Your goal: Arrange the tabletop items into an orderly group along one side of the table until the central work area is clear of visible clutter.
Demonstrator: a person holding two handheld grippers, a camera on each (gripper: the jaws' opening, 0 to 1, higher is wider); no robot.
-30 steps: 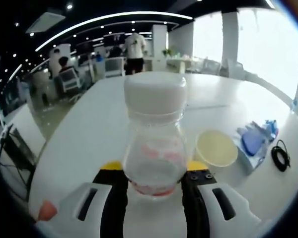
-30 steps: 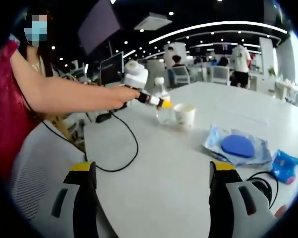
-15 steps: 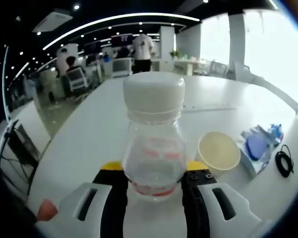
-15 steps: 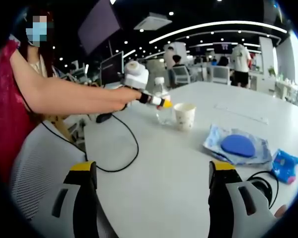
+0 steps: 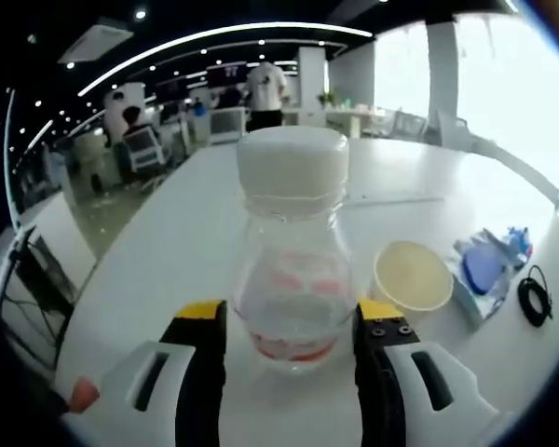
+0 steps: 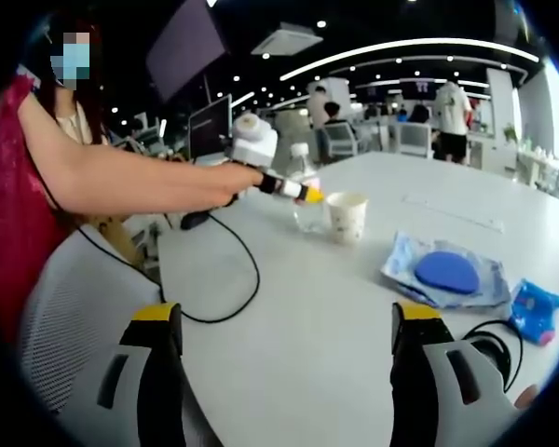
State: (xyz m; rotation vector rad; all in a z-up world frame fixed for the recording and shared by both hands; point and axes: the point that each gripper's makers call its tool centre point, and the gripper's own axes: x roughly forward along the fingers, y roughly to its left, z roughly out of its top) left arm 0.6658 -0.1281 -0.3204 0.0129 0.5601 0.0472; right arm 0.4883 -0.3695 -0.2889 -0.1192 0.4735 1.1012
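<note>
Standing upright between the left tool's (image 5: 291, 321) jaws, a clear plastic bottle (image 5: 293, 279) with a white cap is sitting on the white counter (image 5: 168, 251). The yellow-tipped jaws are flanking the bottle's base closely; whether they are pressing it cannot be told from the left gripper view. A paper cup (image 5: 411, 277) is standing just beside the bottle, and farther along the counter a blue pad in a clear wrapper (image 5: 485, 265) and a coiled black cable (image 5: 531, 296) are lying near the edge.

In the right gripper view, the right tool (image 6: 284, 372) is hovering with jaws spread wide and holding nothing above the counter's near edge. A person's hand (image 6: 225, 182) is reaching the left tool (image 6: 298, 191) out to the bottle (image 6: 305, 191), beside the paper cup (image 6: 347, 217). The wrapped blue pad (image 6: 447, 273), a small blue packet (image 6: 535, 311) and the cable (image 6: 489, 340) are lying closer in.
</note>
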